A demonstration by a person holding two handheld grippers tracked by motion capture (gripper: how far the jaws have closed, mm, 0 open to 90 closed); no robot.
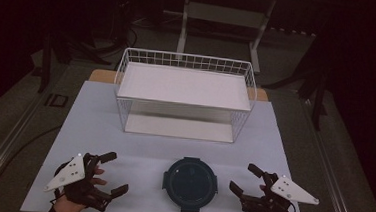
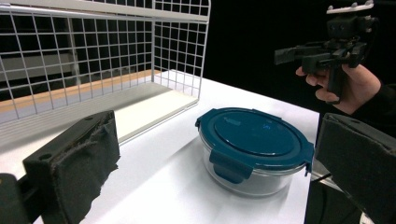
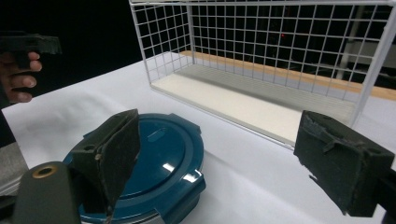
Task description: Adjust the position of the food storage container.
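Note:
A round glass container with a dark blue clip lid (image 1: 190, 185) sits near the table's front edge, between my two grippers. It appears too in the left gripper view (image 2: 254, 147) and the right gripper view (image 3: 159, 163). My left gripper (image 1: 113, 173) stands open to its left, jaws wide apart and empty (image 2: 219, 163). To the container's right, my right gripper (image 1: 245, 179) is open as well, holding nothing (image 3: 219, 158). A white wire rack (image 1: 185, 93) with a shelf on top stands behind the container.
The white table top (image 1: 94, 124) has free room around the rack (image 2: 93, 70) (image 3: 280, 60). A wooden strip (image 1: 103, 75) runs along the back edge. Dark floor, cables and a metal stand (image 1: 222, 18) lie beyond the table.

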